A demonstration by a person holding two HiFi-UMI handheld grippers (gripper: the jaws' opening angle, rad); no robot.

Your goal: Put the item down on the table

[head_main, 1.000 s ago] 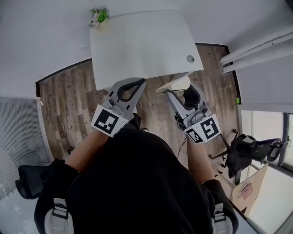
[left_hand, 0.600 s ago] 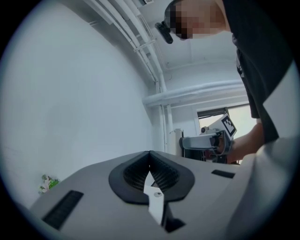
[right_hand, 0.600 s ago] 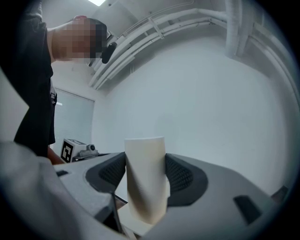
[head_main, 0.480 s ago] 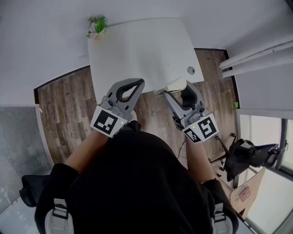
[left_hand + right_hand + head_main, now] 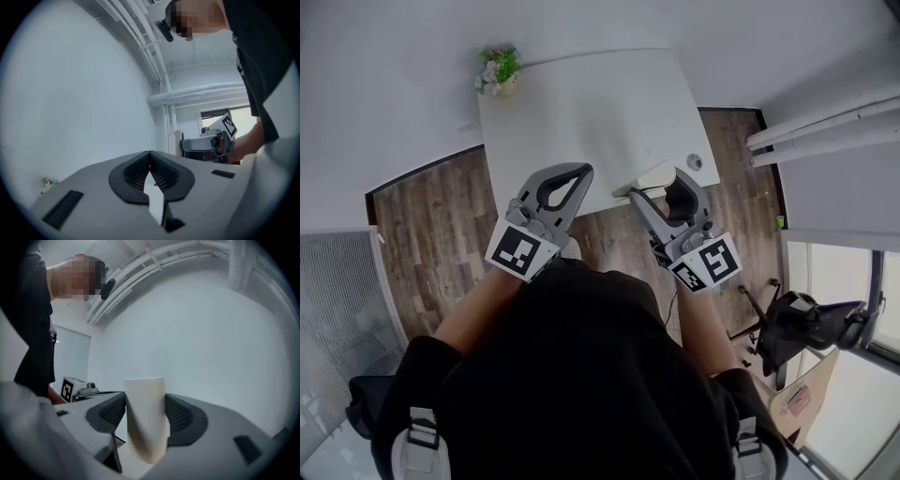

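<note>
Right tongs (image 5: 145, 414) around seemingly paper cup (image 5: 144, 401)

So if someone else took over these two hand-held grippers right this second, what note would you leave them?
Left gripper: jaws together, nothing between them, held near the table's near edge.
Right gripper: jaws closed on a cream cup.
Things: the cream cup is in the air by the near edge of the white table. A small potted plant sits at its far left corner.
Done: the cup is gripped and up at the table.
Left: probably carry it over a bare part of the tabletop, lower it, open the right jaws and draw back.
</note>
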